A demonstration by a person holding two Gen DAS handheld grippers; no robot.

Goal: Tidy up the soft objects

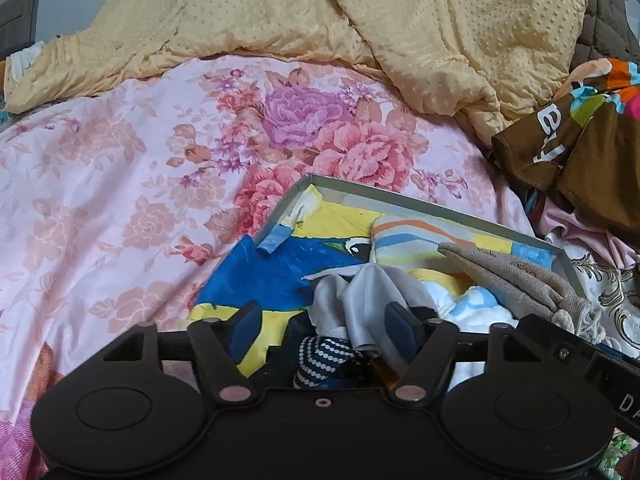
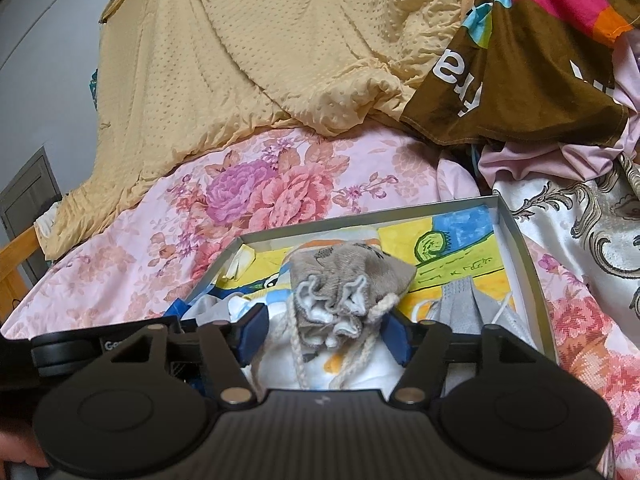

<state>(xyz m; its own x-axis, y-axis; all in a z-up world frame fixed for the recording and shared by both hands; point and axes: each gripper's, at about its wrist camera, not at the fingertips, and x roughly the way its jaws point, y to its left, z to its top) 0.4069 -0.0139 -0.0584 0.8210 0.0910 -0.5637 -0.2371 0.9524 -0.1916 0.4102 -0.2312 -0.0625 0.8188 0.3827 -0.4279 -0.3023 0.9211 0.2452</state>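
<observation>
A shallow grey box (image 1: 420,196) with a blue and yellow drawing inside lies on the floral bed; it also shows in the right wrist view (image 2: 520,248). It holds soft items. My left gripper (image 1: 324,332) is open around a grey cloth (image 1: 360,296), above a dark dotted sock (image 1: 320,364). My right gripper (image 2: 326,332) is open around the gathered mouth of a beige drawstring pouch (image 2: 344,276), which also shows in the left wrist view (image 1: 516,280). A striped cloth (image 1: 404,240) and a grey face mask (image 2: 456,300) lie in the box too.
A pink floral bedspread (image 1: 120,184) covers the bed. A yellow dotted quilt (image 1: 360,20) is heaped at the back. A brown multicoloured cloth (image 2: 532,80) and a white and gold fabric (image 2: 580,216) lie on the right. A wooden bed frame (image 2: 16,260) is on the left.
</observation>
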